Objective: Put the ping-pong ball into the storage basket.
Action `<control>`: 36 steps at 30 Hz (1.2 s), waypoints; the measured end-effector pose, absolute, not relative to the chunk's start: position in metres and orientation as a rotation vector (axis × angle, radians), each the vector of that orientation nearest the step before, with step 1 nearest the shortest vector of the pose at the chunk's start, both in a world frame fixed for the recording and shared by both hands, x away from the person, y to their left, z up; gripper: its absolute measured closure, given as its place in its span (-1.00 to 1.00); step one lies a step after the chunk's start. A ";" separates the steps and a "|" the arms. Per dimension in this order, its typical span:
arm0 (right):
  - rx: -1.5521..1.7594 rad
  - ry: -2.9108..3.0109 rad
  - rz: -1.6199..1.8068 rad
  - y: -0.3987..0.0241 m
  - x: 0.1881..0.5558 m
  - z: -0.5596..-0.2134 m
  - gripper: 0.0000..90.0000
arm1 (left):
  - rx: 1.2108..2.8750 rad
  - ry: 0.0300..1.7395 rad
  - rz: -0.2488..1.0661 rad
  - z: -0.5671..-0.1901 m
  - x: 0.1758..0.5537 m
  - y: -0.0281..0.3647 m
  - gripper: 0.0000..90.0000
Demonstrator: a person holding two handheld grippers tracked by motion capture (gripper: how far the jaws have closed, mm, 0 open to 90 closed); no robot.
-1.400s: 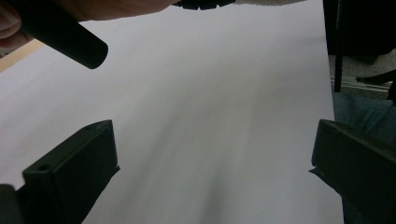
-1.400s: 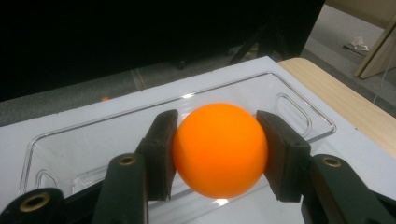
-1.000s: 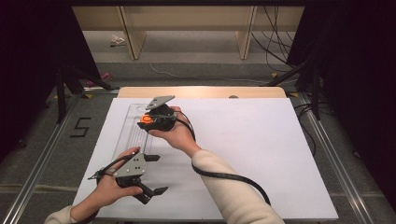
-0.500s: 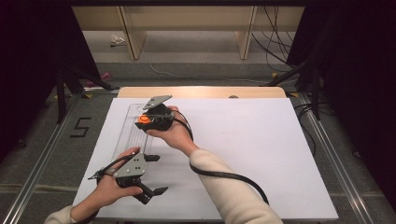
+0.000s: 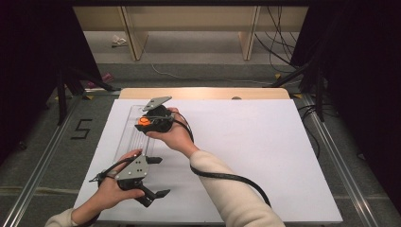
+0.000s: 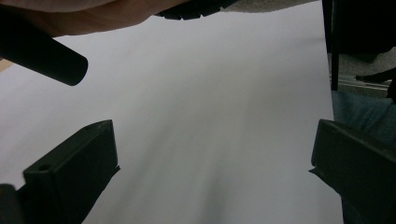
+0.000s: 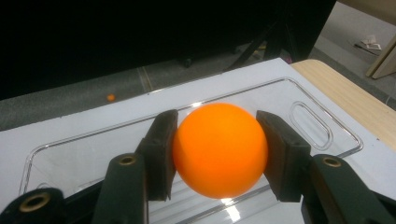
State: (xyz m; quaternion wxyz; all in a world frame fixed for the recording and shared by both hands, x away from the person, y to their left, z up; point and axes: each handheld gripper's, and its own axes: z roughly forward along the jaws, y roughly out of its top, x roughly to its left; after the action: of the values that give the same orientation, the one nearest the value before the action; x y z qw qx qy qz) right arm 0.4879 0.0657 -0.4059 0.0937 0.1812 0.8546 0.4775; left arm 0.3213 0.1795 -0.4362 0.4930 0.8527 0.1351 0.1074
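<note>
The right gripper [image 7: 219, 154] is clenching an orange ball [image 7: 219, 149] between its pads, holding it just above the clear plastic tray [image 7: 299, 100]; the tray is lying directly beneath, its long axis running away from the person toward the table's far edge; the left gripper [image 5: 150, 177] is resting open near the tray's close end, grasping nothing.

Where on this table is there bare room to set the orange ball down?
The white sheet is bare to the right of the right forearm, out to its far and right edges. The left strip is crowded: clear tray, right gripper shut on the orange ball, and the open left gripper near the front.
</note>
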 end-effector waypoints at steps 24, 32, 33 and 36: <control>0.527 2.558 1.405 0.077 0.491 -0.410 0.15 | 2.070 0.327 0.260 -0.436 0.321 0.179 -1.00; 0.526 2.568 1.399 0.080 0.492 -0.412 0.15 | 2.072 0.324 0.259 -0.436 0.321 0.179 -1.00; 0.526 2.570 1.397 0.081 0.492 -0.412 0.15 | 2.072 0.324 0.259 -0.436 0.321 0.179 -1.00; 0.526 2.573 1.395 0.082 0.492 -0.413 0.15 | 2.071 0.325 0.259 -0.436 0.321 0.179 -1.00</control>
State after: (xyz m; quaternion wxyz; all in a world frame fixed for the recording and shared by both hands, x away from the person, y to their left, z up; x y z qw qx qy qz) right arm 0.4920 0.0820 -0.4130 0.0840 0.1764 0.8622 0.4674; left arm 0.3208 0.1793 -0.4361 0.4921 0.8535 0.1338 0.1069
